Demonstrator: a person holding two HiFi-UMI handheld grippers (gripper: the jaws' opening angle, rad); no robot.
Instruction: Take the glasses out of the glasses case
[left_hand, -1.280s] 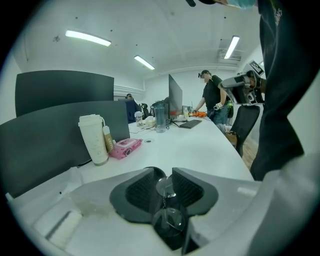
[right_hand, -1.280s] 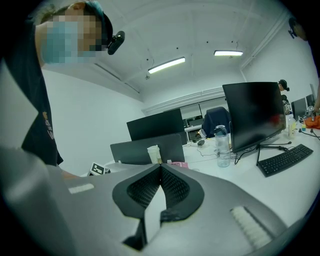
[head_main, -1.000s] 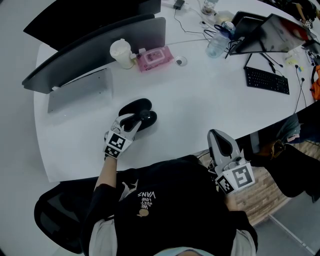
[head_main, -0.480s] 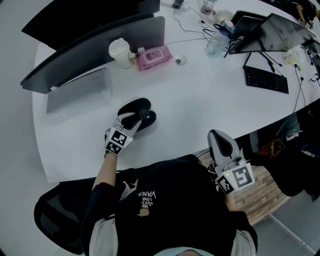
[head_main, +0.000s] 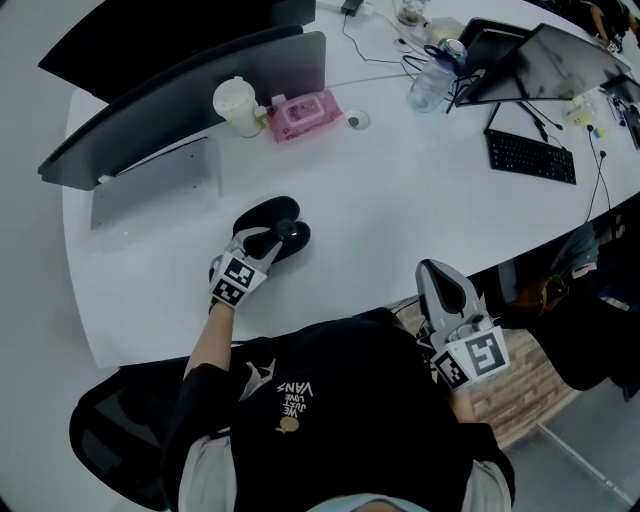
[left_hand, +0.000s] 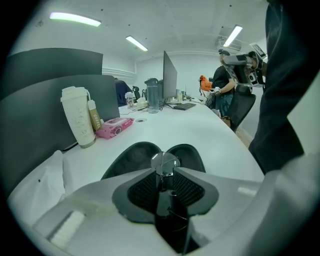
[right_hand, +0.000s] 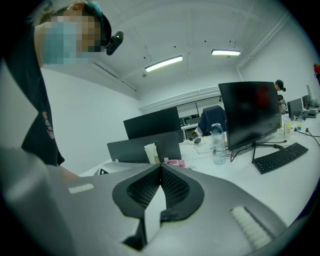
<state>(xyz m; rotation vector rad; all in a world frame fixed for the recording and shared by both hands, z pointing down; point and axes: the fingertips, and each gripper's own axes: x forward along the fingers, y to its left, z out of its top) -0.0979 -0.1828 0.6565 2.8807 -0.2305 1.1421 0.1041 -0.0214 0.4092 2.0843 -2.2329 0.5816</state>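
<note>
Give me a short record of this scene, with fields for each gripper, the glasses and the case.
left gripper: shut on the glasses, just over the glasses case
right gripper: shut, empty, held off the table's near edge
glasses: pinched, one lens showing
glasses case: black, open, lying on the table

The glasses case lies wide open on the white table. It's black, with two oval shells side by side, hollows up, joined along the middle. The glasses are right at the case, pinched between the pads of my left gripper. One small round lens catches the light just past the tips, over the seam between the shells, and a dark part with thin wire runs back between the pads. I can't make out the rest of the frame.
</note>
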